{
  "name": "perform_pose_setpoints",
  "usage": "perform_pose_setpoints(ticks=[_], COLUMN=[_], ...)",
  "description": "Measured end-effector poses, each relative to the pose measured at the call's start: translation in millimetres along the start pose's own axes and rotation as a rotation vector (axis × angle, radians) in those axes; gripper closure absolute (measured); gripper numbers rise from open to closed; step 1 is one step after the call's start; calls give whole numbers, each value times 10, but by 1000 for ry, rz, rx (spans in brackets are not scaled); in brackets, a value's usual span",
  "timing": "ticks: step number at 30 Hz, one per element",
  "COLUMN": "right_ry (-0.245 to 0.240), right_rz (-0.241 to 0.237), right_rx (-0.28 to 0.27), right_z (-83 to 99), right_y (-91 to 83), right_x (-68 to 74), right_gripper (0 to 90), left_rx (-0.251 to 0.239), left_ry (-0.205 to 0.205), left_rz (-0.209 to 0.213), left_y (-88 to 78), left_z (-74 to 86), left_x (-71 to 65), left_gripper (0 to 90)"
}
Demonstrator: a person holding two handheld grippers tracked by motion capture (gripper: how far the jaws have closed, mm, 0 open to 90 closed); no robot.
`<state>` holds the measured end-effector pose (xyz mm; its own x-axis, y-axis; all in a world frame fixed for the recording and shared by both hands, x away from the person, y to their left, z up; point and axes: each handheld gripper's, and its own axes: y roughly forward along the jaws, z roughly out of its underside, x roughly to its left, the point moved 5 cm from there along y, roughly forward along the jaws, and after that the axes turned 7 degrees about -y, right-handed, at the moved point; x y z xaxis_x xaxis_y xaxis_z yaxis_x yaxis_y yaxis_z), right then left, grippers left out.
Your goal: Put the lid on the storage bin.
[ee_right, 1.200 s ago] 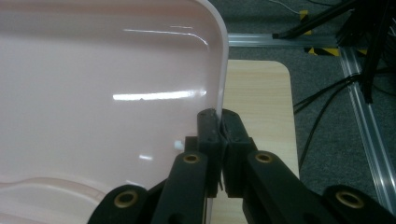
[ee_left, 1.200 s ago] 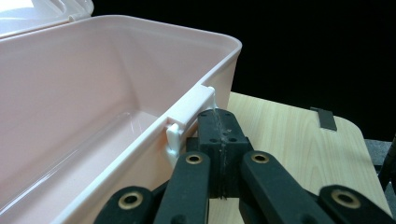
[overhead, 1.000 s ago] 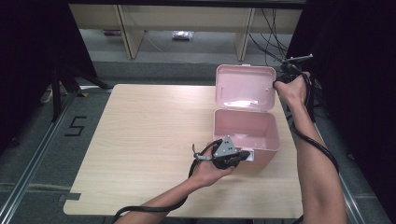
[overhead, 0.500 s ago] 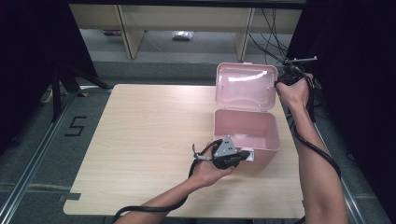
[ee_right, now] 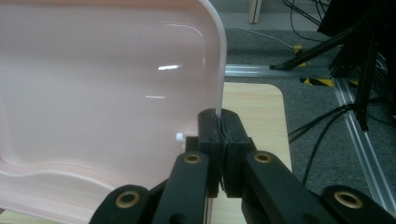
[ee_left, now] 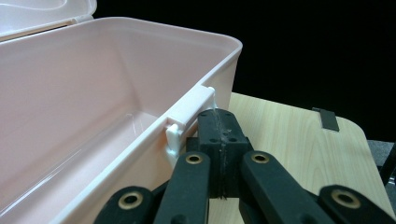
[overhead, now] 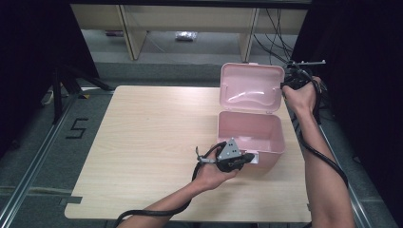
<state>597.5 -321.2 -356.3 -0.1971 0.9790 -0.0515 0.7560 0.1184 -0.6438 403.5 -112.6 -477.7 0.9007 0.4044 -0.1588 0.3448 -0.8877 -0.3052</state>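
Note:
A pink plastic box stands on the right half of the wooden table, its hinged lid swung up and back. My left gripper is at the box's front wall, level with the table. In the left gripper view my left gripper is shut, with a sliver of the white latch running into the seam between its pads. My right gripper is at the lid's right edge. In the right gripper view my right gripper is shut on the thin rim of the lid. The box is empty inside.
The box stands close to the table's right edge. Wooden shelving is behind the table. Cables and a metal rail lie on the floor to the right. A taped "5" marks the floor at the left.
The right hand has shifted slightly with the lid's edge, and the lid stands a little more upright. The left gripper has stayed at the front latch.

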Motion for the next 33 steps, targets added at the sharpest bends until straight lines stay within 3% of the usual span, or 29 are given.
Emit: perform_pose_setpoints(ticks=[2,3,4,5,8,9,10,11,12,13,14,15,17,19,21,22,23,31,33], right_ry=[37,-11,1,-29,14,6,34,-17,15,-23,9,-3,38,-7,-14,30,9,31,6], right_rz=[-5,7,4,8,2,6,4,11,4,10,2,5,0,13,5,10,10,11,17], right_rx=[16,1,5,-14,1,-11,-10,-26,-8,-21,-25,-33,-33,-42,-50,-49,-52,-74,-88], right_z=[2,1,3,7,9,5,8,14,19,18,20,25,23,24,30,38,39,71,78], right_y=[-34,-32,-43,-31,-65,-64,-70,-66,-87,-89,-92,-93,-109,-122,-129,-137,-145,-187,-193], right_x=[32,-3,11,-7,31,28,49,13,40,11,41,32,65,40,46,77,62,96,79], right_gripper=[898,898,898,898,898,898,898,898,898,898,898,898,899,899,899,899,899,899,899], left_rx=[0,-1,-1,0,-1,-1,-2,-3,-3,-2,-3,-3,-4,-4,-5,-5,-5,-5,-6], left_ry=[-1,-1,-1,0,0,0,1,-2,0,0,-1,-1,-1,-2,-1,-1,-1,-2,-4], left_rz=[0,0,0,0,-1,-1,-1,-1,-1,-1,-1,-1,-1,-1,-1,-2,-2,-2,-2], left_y=[0,0,1,1,3,4,5,7,8,8,9,9,11,13,14,14,14,19,20], left_z=[0,0,0,-1,-2,-1,-1,-1,-2,-2,-3,-2,-2,-1,-1,0,0,-4,-4], left_x=[1,0,0,1,0,0,0,0,0,0,-1,-1,-2,-4,-5,-6,-6,-10,-10], left_gripper=[900,900,900,900,900,900,900,900,900,900,900,900,900,900,900,900,900,900,900])
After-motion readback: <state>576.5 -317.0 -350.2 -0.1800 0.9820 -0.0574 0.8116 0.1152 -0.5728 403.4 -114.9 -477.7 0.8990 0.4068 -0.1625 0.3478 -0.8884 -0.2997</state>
